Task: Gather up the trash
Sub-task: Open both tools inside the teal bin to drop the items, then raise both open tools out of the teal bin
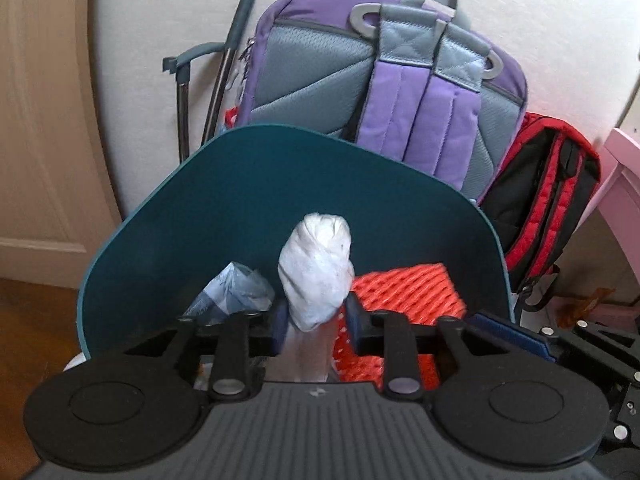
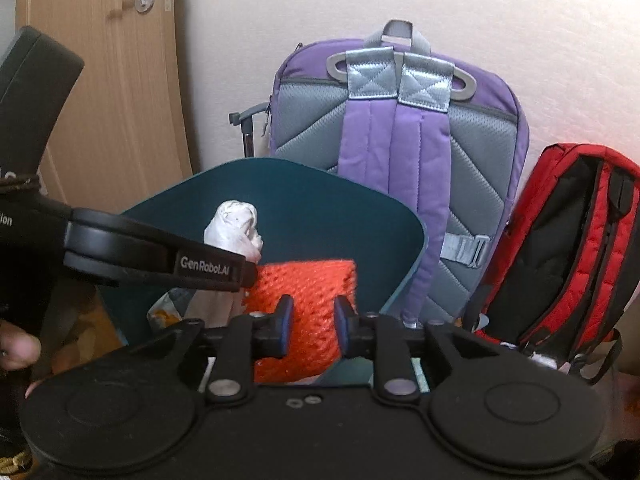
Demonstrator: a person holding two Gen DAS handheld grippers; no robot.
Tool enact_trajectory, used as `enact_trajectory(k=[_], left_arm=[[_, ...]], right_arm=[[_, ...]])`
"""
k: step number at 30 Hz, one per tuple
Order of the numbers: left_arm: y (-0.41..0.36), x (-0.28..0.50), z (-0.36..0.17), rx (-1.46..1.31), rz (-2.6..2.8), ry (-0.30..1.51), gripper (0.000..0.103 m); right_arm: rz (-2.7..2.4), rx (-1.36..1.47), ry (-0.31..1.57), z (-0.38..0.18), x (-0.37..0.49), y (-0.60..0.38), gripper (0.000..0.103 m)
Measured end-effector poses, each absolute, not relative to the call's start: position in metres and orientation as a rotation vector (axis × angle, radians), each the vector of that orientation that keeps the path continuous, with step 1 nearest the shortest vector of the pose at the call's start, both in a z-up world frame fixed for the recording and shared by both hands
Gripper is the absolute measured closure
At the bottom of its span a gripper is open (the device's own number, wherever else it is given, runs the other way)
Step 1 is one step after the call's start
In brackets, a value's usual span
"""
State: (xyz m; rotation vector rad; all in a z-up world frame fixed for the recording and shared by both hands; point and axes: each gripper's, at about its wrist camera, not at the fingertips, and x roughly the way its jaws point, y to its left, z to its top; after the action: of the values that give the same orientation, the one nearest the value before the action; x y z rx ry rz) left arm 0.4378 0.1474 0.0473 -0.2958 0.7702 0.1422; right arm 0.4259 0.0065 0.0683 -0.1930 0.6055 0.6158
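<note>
Left wrist view shows the left hand-held gripper (image 1: 314, 324) narrowly parted around a white wad (image 1: 316, 268) over the teal bin (image 1: 168, 240), while the right hand-held gripper (image 2: 310, 326) stands slightly parted around orange mesh (image 2: 308, 284).

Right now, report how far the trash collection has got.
Done: crumpled grey paper lies in the teal bin. In hand: the white wad stands between the parted jaws of the left gripper, the orange foam net between those of the right gripper, both inside the bin. Left: withdraw both grippers; whether more trash remains cannot be told here.
</note>
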Motion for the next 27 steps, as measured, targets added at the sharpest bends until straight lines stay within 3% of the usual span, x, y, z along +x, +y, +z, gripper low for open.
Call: enact_trajectory(k=[2,4,11,15,27], left_arm=[[0.147,0.433,0.048,-0.288,0.159,0.761,0.038],[0.146,0.427,0.052,-0.277,0.166,0.731,0.030],[0.142,0.406,0.072,-0.284,0.152,0.704,0.030],[0.137,0.386,0.084,-0.281,0.156,0.691,0.024],[0.115,0.291,0.109,-0.263,0.118,0.653,0.020]], right_arm=[[0.628,-0.203,0.600,0.070,0.424,0.006,0.074],[0.628,-0.220,0.584,0.073,0.419,0.007,0.067],[0.633,-0.241,0.575,0.088,0.399,0.001,0.058],[0.642,-0.223,0.568,0.100,0.383,-0.009,0.055],[0.651,-0.192,0.546,0.133,0.310,-0.052,0.053]])
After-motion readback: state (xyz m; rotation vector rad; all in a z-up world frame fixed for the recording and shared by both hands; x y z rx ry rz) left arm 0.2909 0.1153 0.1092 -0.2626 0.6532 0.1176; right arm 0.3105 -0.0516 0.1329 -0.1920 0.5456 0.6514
